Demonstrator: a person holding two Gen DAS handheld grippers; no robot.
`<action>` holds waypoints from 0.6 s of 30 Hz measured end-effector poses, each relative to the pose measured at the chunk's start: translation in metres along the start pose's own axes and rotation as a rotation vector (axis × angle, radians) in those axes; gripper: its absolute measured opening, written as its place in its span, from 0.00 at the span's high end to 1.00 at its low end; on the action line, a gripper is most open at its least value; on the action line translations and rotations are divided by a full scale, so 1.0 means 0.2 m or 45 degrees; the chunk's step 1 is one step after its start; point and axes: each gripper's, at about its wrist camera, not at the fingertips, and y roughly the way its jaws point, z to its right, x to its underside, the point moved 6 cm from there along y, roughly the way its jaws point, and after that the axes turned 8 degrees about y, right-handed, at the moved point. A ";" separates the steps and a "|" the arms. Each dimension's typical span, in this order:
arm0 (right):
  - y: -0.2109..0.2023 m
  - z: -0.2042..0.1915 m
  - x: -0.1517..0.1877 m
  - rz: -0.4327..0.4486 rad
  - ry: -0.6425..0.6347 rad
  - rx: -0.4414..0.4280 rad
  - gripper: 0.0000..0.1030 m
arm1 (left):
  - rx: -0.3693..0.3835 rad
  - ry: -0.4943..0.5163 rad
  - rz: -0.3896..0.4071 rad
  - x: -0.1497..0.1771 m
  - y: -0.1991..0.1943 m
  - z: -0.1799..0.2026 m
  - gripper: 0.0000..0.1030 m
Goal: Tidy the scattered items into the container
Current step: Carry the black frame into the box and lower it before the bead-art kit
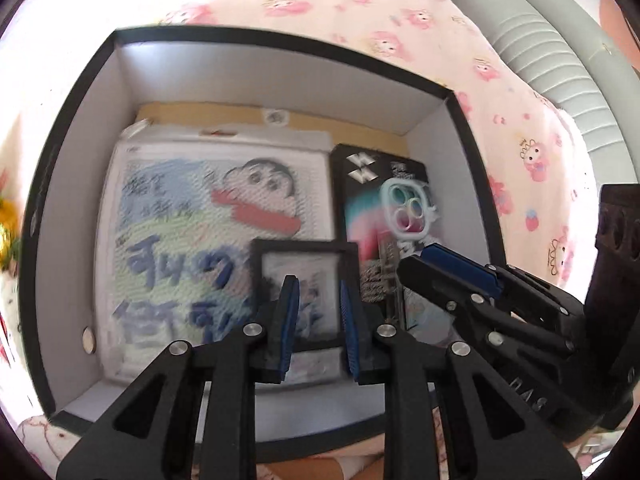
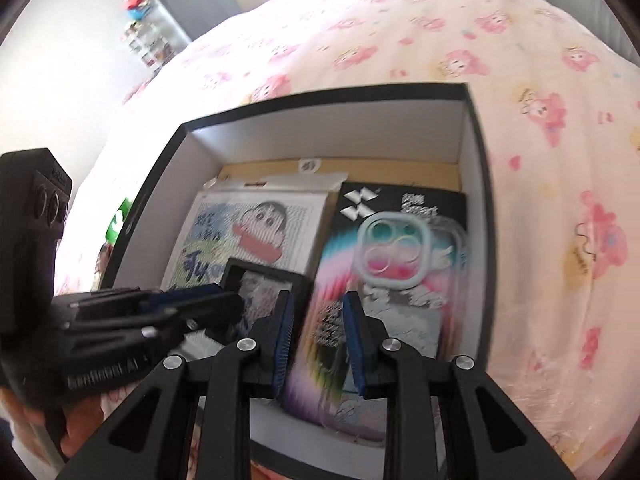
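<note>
Both grippers (image 1: 319,328) (image 2: 317,340): black linkage arms, silver rivets, blue ribbed jaws.

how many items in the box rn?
4 visible in the box: cartoon pouch left, small black frame on its near corner, phone case right on black packaging. More may be hidden beneath.

The black cardboard box with white inner walls (image 1: 80,184) looks matt. The clear plastic phone case with pastel camera ring (image 2: 394,256) is glossy. The pink printed cotton bedsheet (image 2: 540,160) is soft cloth. The black plastic tongs carry ribbed blue rubber pads (image 1: 290,320).
</note>
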 end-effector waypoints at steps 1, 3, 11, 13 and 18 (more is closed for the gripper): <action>-0.01 0.00 0.00 0.020 -0.005 0.013 0.78 | -0.040 0.001 0.015 0.00 0.00 0.00 0.81; -0.04 0.00 -0.01 0.063 -0.017 0.051 0.78 | -0.028 0.008 0.030 -0.01 0.00 0.03 0.81; -0.08 0.07 -0.09 0.152 0.002 0.137 0.78 | 0.094 -0.019 -0.093 0.09 0.14 0.03 0.82; -0.08 0.07 -0.07 0.128 0.011 0.116 0.78 | 0.053 -0.041 -0.097 0.11 0.12 0.01 0.81; -0.07 0.04 -0.06 0.134 -0.031 0.146 0.78 | -0.148 -0.079 -0.115 0.18 0.03 -0.13 0.81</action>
